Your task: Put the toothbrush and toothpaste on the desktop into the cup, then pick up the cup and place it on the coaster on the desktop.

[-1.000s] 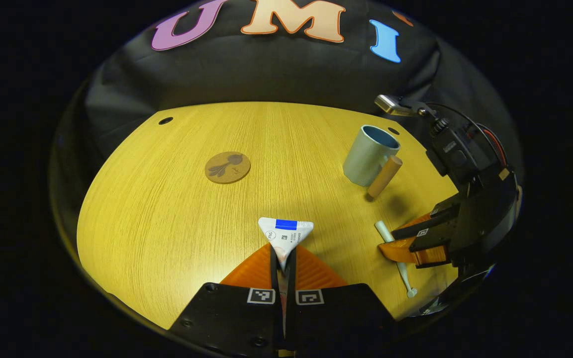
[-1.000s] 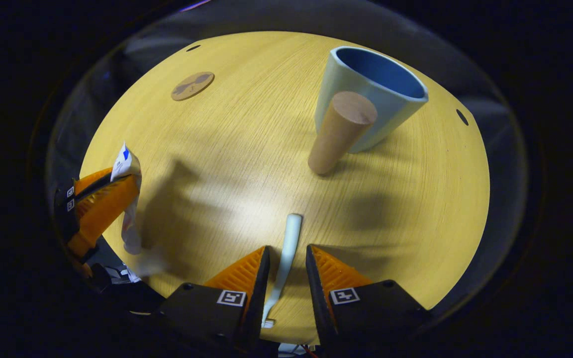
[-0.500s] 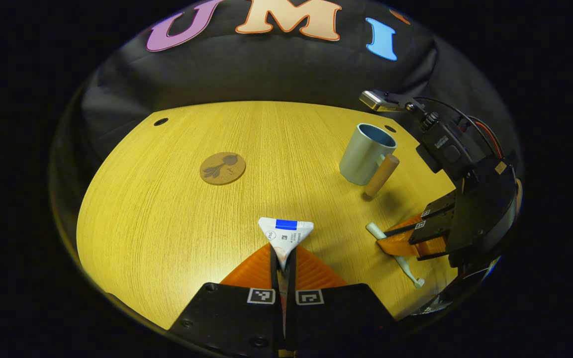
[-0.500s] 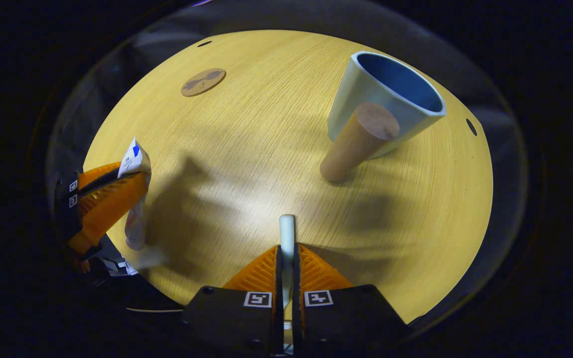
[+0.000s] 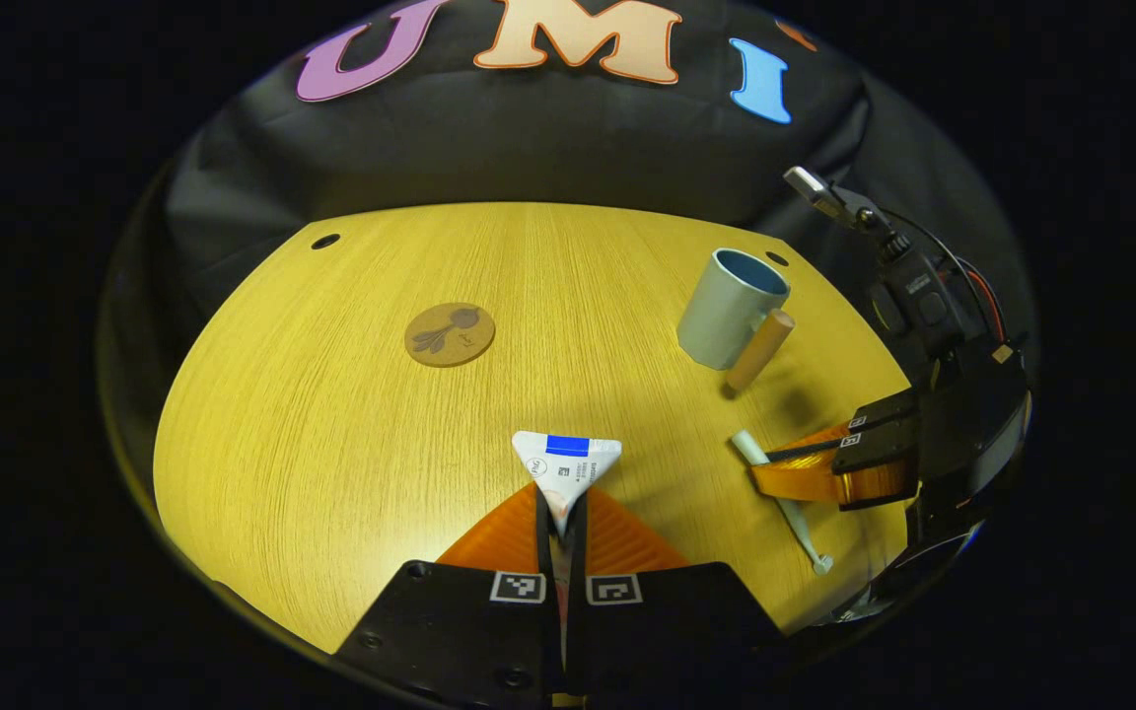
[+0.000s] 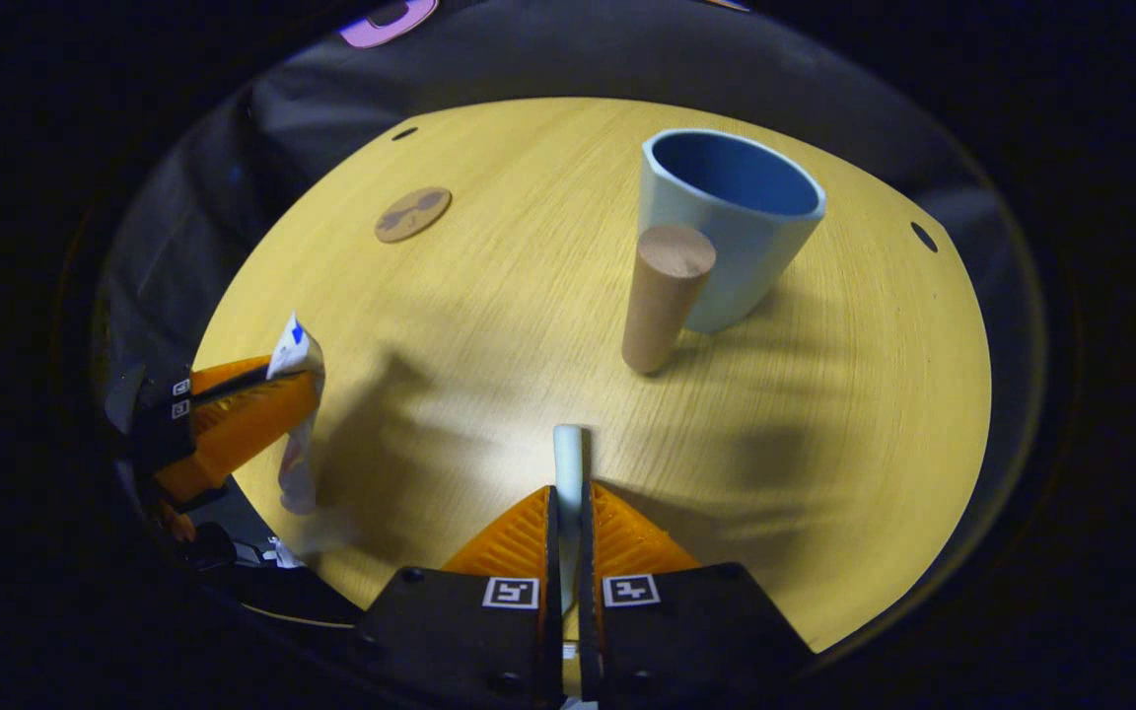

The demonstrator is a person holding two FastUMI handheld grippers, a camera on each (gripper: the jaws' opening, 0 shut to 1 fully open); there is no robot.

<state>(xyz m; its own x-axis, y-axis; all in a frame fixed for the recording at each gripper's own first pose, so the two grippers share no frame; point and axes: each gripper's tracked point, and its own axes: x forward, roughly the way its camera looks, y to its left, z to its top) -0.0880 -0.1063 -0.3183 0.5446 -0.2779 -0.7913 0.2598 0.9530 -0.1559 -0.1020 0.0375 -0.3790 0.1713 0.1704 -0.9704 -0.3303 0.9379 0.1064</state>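
Both items are in hand but neither is in the cup (image 6: 731, 227) yet. The left gripper (image 5: 562, 513) is clamped on the toothpaste tube (image 5: 566, 463), whose flat crimped end sticks up between its fingers, well short of the cup. The right gripper (image 6: 566, 513) is closed on the toothbrush (image 6: 566, 463), gripping its handle just in front of the cup's wooden handle (image 6: 662, 296); in the left gripper view the brush hangs slanted, head down, near the tabletop (image 5: 351, 414). The cup stands upright and empty. The coaster (image 5: 450, 333) lies bare, well apart from the cup across the tabletop. By my reading, both drops into the cup and the cup's move to the coaster remain.
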